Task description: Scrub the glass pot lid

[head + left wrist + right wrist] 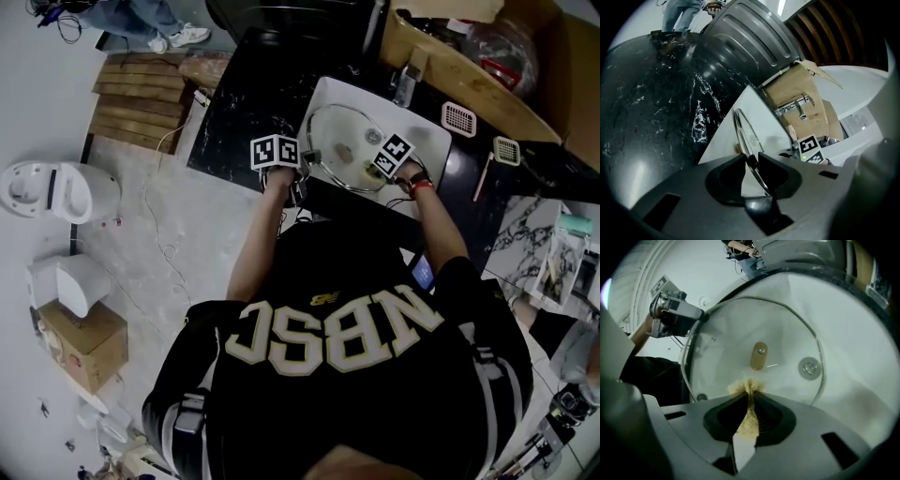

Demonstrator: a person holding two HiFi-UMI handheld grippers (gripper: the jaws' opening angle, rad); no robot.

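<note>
Left gripper view shows the left gripper (752, 162) clamped on the rim of the lid (744, 136), which is held on edge in the sink (761, 122). The right gripper (750, 392) pinches a scrubber (749, 418) by the glass. Hard scrubbing could twist the thin rim out of that narrow grip and drop the lid.

the person's black shirt (356, 272) bears the large letters "nbsc".
</note>
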